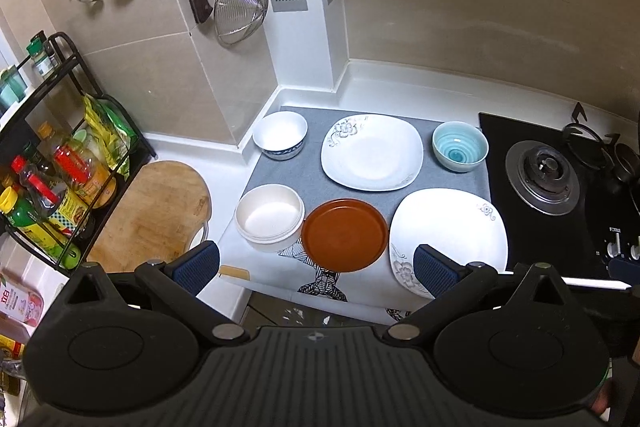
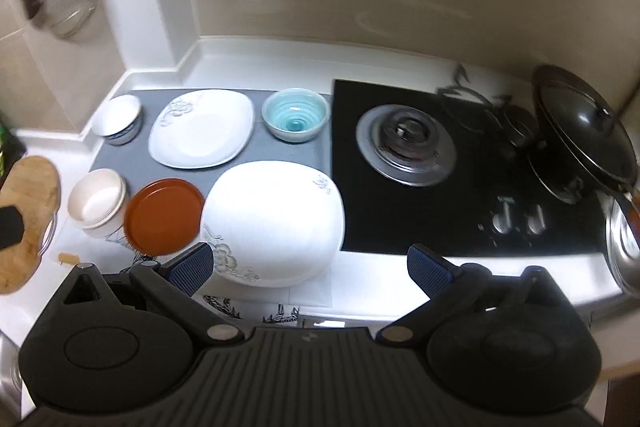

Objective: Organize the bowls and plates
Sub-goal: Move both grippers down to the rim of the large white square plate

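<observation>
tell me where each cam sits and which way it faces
Left wrist: on the left gripper, above the counter edge, facing the grey mat and tiled wall; its open fingers show.
Right wrist: on the right gripper, further right, facing the stove; open fingers show.
Shared: brown plate, teal bowl.

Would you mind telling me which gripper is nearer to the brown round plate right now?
Left. The open left gripper hovers with the brown round plate just ahead between its fingers. The open right gripper sits off to the plate's right, facing the near white square plate.
</observation>
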Demonstrator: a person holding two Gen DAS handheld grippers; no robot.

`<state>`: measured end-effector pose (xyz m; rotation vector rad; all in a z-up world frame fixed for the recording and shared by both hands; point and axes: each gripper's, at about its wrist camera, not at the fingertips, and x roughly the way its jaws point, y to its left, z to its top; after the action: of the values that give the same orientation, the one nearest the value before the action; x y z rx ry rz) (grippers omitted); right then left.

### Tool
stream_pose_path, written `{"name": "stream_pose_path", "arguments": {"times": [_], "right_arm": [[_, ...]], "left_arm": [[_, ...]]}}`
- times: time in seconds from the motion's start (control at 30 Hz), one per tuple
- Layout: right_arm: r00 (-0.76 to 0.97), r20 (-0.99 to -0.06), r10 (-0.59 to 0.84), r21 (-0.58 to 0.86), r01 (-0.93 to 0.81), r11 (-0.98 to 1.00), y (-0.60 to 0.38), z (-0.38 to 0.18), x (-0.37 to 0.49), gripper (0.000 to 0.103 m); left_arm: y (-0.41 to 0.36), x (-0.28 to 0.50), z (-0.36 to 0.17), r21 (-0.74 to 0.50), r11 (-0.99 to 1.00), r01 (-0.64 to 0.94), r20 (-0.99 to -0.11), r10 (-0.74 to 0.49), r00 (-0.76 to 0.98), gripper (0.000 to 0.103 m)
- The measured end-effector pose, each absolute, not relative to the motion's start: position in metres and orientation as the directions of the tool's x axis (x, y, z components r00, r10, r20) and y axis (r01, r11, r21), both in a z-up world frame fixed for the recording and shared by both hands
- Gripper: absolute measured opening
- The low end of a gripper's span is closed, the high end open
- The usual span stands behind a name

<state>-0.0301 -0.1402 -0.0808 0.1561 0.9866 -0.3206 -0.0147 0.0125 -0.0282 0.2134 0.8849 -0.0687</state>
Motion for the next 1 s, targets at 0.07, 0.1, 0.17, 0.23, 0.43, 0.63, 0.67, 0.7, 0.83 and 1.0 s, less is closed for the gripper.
{"name": "stream_pose_path", "arguments": {"times": [0.07, 0.1, 0.17, 0.23, 0.43, 0.63, 0.67, 0.7, 0.83, 1.0], "right_arm": [[0.534, -0.831, -0.155, 0.023, 0.311, 0.950, -0.140, -0.086, -0.032, 0.103], [0.545, -0.827, -0.136, 0.043, 0.304, 0.952, -0.141, -0.090, -0.032, 0.103], [0.546, -0.831, -0.109, 0.077, 0.307, 0.949, -0.146, -0.103, -0.033, 0.103], [0.541, -0.833, -0.114, 0.082, 0.325, 0.942, -0.153, -0.117, -0.034, 0.103], [0.502, -0.856, -0.127, 0.039, 0.308, 0.951, -0.162, -0.158, -0.022, 0.103], [0.675, -0.734, 0.081, 0.368, 0.294, 0.882, -0.204, -0.194, -0.027, 0.103], [0.672, -0.737, 0.065, 0.354, 0.303, 0.885, -0.208, -0.199, -0.024, 0.103], [0.656, -0.754, 0.043, 0.314, 0.303, 0.900, -0.209, -0.204, -0.020, 0.103], [0.616, -0.785, 0.062, 0.312, 0.309, 0.898, -0.223, -0.219, -0.008, 0.103], [0.578, -0.811, 0.092, 0.357, 0.363, 0.861, -0.239, -0.232, 0.012, 0.098]], "left_arm": [[0.014, -0.012, -0.034, 0.152, 0.977, 0.150, -0.780, 0.025, 0.626, 0.103], [0.014, -0.011, -0.038, 0.144, 0.977, 0.157, -0.780, 0.014, 0.626, 0.103], [0.016, -0.007, -0.050, 0.139, 0.978, 0.158, -0.784, 0.011, 0.620, 0.103], [0.020, -0.002, -0.066, 0.134, 0.980, 0.149, -0.791, 0.015, 0.612, 0.103], [0.026, 0.020, -0.122, 0.108, 0.976, 0.187, -0.823, -0.018, 0.568, 0.103], [0.028, 0.058, -0.188, -0.119, 0.953, 0.280, -0.853, -0.242, 0.462, 0.101], [0.028, 0.065, -0.196, -0.159, 0.942, 0.294, -0.846, -0.284, 0.451, 0.101], [0.028, 0.073, -0.203, -0.205, 0.930, 0.305, -0.840, -0.327, 0.433, 0.101], [0.019, 0.116, -0.239, -0.391, 0.850, 0.352, -0.846, -0.483, 0.226, 0.102], [0.017, 0.159, -0.268, -0.498, 0.802, 0.331, -0.819, -0.560, 0.125, 0.102]]}}
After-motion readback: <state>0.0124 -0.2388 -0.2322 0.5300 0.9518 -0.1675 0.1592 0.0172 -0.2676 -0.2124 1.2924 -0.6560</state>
